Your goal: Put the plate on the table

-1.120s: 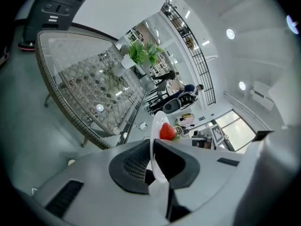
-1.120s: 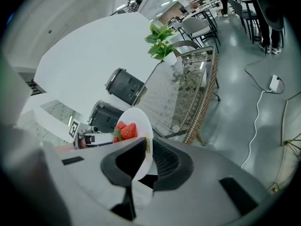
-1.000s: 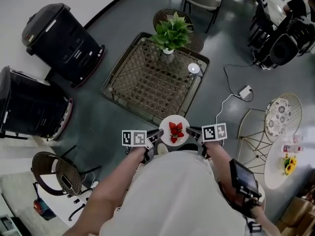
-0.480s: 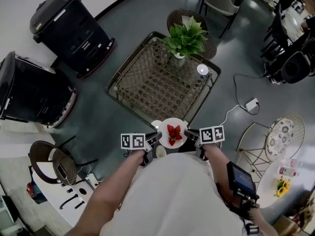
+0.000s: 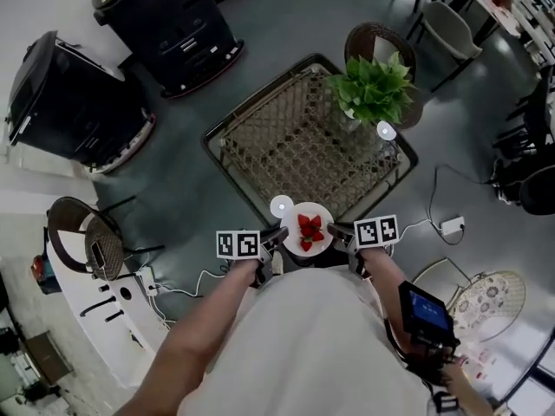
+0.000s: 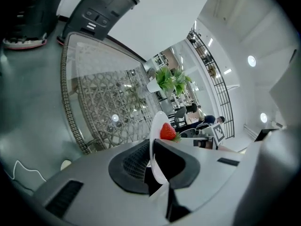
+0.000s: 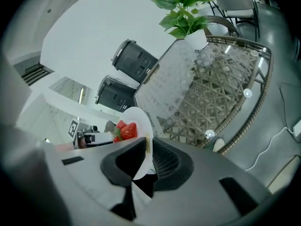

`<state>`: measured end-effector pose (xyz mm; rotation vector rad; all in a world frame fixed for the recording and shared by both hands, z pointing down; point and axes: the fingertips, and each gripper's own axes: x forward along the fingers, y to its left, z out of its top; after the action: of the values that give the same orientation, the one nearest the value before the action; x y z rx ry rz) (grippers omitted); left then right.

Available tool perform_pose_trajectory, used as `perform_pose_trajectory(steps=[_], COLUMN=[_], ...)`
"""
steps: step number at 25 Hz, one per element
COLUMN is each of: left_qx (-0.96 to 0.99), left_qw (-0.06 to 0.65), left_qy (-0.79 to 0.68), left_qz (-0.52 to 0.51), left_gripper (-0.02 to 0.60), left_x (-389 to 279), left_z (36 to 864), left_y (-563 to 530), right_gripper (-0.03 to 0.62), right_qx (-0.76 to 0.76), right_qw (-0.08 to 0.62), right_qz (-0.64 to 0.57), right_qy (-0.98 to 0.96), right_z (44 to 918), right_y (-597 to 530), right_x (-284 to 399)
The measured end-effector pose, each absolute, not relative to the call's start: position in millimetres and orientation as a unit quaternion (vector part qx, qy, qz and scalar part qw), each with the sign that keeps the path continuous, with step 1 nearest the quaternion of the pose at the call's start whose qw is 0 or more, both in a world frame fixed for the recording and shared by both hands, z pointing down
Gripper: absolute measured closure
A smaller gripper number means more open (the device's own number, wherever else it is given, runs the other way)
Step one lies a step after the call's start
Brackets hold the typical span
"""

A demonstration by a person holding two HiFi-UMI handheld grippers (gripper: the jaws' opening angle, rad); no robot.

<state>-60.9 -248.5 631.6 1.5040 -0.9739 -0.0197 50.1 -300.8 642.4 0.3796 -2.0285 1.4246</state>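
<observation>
The white plate [image 5: 309, 216] hangs in the air between the two grippers, level, with a few red strawberries [image 5: 310, 230] lying on it. The left gripper [image 5: 276, 237] has its jaws pressed together on the plate's left rim, and the right gripper [image 5: 340, 232] is clamped the same way on the right rim. Each gripper's own view shows the thin white edge pinched between the dark pads.

From the head view the plate sits at the near edge of the table [image 5: 286, 137] – a square glass top over wicker lattice – and overlaps that edge's rim. The left gripper view shows the rim of the plate [image 6: 155, 140] edge-on in the left gripper [image 6: 155, 166], with the glass top lying beyond it, so the plate is not resting on the top. In the right gripper view the plate [image 7: 139, 116] stands up out of the right gripper [image 7: 148, 157], the berries on its upper face.

A potted plant [image 5: 373, 89] stands at the tabletop's far right corner (green leaves, pale pot). Two black wheeled units [image 5: 169, 20] stand on the floor past the far left side – well apart from the plate.
</observation>
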Motion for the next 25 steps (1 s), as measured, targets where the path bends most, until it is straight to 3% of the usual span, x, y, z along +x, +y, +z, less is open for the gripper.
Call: perform_pose_trajectory(steps=[25], left_qx=[0.479], left_qw=[0.658], left_qy=[-0.569], left_qz=[-0.12], left_gripper=[0.555], left_x=[-77], left_z=[711], left_y=[-258], right_gripper=[0.554], right_qx=[-0.056], right_qw=[0.471], right_qz=[0.487], right_qy=[-0.733], right_z=[724], right_y=[-356], right_x=[-4])
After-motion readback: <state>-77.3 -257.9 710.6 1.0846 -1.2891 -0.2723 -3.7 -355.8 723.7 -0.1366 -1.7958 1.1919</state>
